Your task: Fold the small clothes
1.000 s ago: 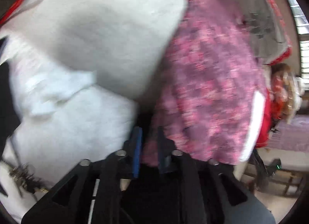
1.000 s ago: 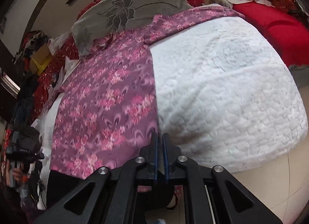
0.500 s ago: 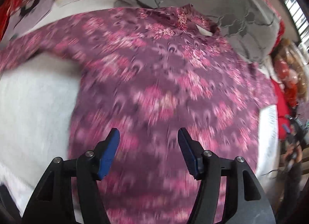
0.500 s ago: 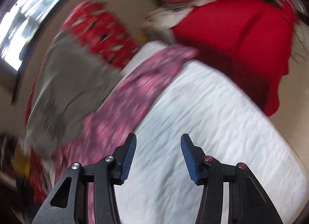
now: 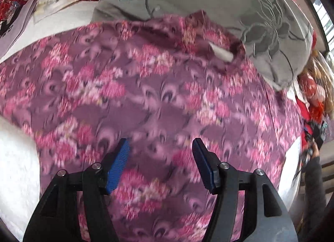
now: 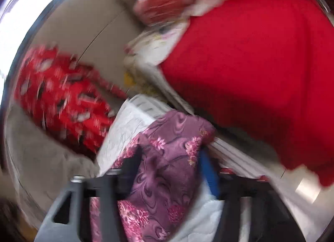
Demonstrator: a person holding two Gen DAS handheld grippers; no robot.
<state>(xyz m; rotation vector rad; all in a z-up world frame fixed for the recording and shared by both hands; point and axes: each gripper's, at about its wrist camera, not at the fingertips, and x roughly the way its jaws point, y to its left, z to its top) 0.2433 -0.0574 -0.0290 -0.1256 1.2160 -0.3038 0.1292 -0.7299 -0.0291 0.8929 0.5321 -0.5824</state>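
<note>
A purple garment with pink flowers [image 5: 167, 95] lies spread on the white quilted bed [image 5: 16, 169], its collar [image 5: 187, 29] at the far side. My left gripper [image 5: 160, 141] hovers open over the middle of the garment, nothing between its blue pads. In the blurred right wrist view, the end of the garment's sleeve [image 6: 171, 137] lies on the quilt [image 6: 129, 121] near the bed's corner. My right gripper [image 6: 170, 158] straddles that sleeve end and its jaws are closing on it; the blue pad [image 6: 208, 171] stands just beside the cloth.
A grey flowered pillow [image 5: 229, 1] lies behind the collar, with papers [image 5: 50, 1] at the far left. A red patterned pillow [image 6: 62, 95] and a red blanket [image 6: 261, 64] flank the bed's corner. A person's sleeve [image 5: 313, 179] shows at the right edge.
Both grippers let go of the hem and opened. The left swung over the garment's body. The right swept along to the sleeve end, which now lies between its jaws.
</note>
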